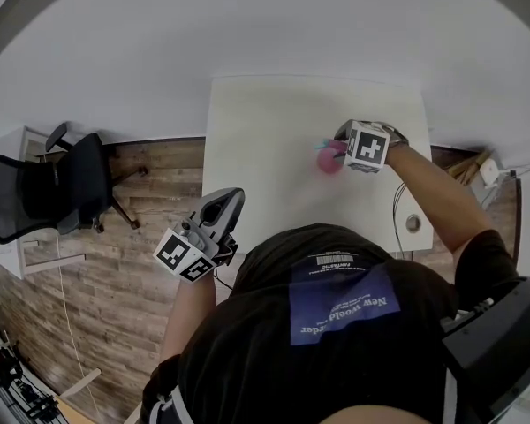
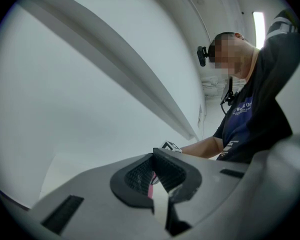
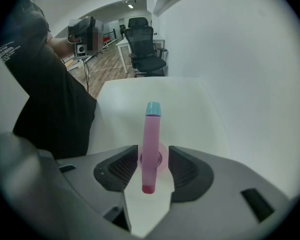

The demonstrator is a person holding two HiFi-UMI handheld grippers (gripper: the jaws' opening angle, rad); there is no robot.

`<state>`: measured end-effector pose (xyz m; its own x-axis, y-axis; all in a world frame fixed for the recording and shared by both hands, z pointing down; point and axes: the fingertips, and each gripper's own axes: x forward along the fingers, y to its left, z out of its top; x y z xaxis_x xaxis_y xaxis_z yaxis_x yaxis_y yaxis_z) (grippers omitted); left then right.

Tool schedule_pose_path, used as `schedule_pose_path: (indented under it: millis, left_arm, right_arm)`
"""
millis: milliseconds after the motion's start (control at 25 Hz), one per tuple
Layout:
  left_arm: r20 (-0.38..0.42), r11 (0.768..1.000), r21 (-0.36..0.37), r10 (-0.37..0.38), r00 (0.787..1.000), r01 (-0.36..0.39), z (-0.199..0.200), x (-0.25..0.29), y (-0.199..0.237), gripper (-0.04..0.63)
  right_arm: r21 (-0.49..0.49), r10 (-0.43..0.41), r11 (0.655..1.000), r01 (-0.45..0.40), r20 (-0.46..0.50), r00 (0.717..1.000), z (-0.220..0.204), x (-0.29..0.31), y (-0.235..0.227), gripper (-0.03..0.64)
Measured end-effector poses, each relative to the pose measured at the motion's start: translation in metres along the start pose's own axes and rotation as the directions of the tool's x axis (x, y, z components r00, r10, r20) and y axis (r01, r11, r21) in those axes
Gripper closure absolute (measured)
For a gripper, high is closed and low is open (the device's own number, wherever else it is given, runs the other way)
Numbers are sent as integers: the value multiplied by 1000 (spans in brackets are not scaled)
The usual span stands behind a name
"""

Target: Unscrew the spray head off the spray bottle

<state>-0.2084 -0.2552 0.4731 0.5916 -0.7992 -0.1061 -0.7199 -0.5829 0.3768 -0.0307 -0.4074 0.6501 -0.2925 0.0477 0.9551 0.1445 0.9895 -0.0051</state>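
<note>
The left gripper [image 2: 153,176] is squeezing its jaws shut, and a thin pink strip [image 2: 151,190] is showing between them. Just behind the gripper a marker cube [image 2: 171,146] is peeking out. A person [image 2: 250,119] is leaning in beyond the gripper, to its right.

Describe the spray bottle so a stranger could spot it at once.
Look at the white table against the pale wall. Toward its right side, directly under the right gripper, sits the spray bottle. It is the only pink thing on the table, with a teal nozzle tip on its head.
</note>
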Motion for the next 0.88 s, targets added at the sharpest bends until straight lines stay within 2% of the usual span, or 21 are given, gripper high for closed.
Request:
schedule_pose_path:
  millis: [480,680,880]
  left_arm:
    - [-6,1000,-7,-11,1000,11,-1,0,5,592]
    - [-6,1000,-9,-3,1000,3,-2,-1,7,592]
    - [-4,1000,-10,-11,1000,11,0,1,4,594]
  right_arm:
    - [13,32,999,-32,-50,998,-8,14,4,457]
    - [13,18,1000,-18,-21,1000,-6,13,0,466]
    - [68,17,997,-22,74,997,3,-10,1,468]
